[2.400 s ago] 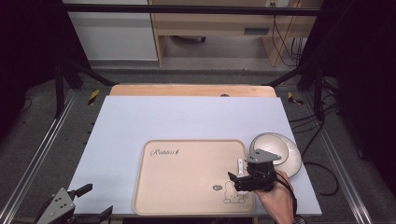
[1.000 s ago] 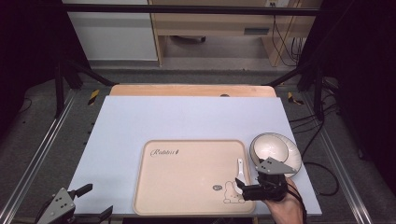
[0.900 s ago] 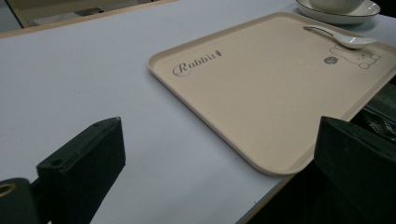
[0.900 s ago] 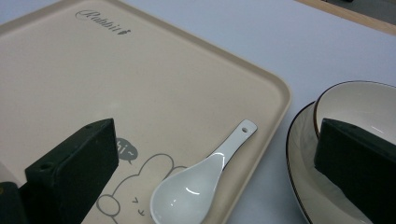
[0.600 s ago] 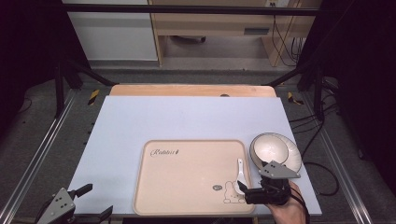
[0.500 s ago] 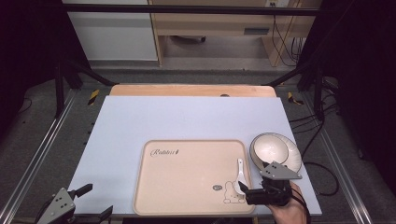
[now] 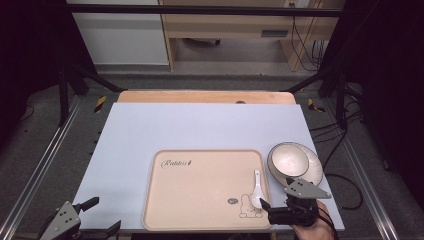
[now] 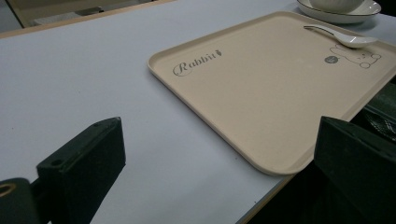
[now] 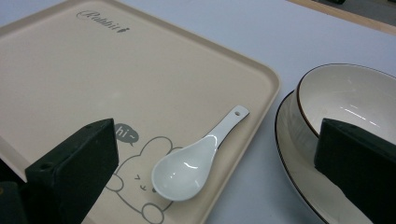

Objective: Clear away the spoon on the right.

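The spoon (image 9: pixel 198 161) is small, white and glossy, with a hole at the end of its handle. It lies flat in the tray's (image 7: pixel 200 200) near right corner, its bowl resting on the printed rabbit and its handle pointing toward the tray's far edge. The right tool (image 7: pixel 280 212) sits just off that corner, jaws spread wide and empty, touching nothing. Right of the tray, a white bowl (image 7: pixel 289 161) stands on a plate (image 7: pixel 311 170). The left tool (image 7: pixel 87 225) hangs open off the tray's near left corner.

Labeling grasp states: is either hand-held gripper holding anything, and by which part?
Nothing held. The right hand-held gripper is open, with the spoon lying free on the tray. The left hand-held gripper is open too.
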Tool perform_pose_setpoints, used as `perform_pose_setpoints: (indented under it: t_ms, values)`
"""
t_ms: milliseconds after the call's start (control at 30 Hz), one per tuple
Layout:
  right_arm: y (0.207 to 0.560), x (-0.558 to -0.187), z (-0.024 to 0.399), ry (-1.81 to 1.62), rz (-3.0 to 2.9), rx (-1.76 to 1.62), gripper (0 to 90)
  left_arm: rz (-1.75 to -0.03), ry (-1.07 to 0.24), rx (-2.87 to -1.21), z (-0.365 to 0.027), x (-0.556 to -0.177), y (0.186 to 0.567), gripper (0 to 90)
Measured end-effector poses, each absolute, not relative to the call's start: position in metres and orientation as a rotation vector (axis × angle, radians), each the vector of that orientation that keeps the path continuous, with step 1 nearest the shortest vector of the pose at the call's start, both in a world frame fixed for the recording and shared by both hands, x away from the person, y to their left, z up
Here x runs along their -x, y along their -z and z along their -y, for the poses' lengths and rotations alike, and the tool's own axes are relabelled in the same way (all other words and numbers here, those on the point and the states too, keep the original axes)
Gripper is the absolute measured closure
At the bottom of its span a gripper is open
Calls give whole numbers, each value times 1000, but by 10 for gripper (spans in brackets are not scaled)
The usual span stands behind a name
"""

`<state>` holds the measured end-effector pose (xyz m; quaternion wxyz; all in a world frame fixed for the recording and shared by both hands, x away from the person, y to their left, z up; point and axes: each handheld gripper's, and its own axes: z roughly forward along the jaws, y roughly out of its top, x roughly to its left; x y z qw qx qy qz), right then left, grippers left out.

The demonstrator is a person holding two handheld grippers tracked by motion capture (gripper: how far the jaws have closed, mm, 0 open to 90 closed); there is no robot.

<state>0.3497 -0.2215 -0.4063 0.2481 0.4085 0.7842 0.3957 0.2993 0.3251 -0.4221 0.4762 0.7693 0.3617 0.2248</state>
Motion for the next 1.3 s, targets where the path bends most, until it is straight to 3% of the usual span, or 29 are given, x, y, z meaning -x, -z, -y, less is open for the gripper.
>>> perform_pose_setpoints:
  t_ms: [1300]
  values:
    - [418,-319,255,-1070,-2086,-1211,2,-886,-552,-1878,-325,-299,422,15]
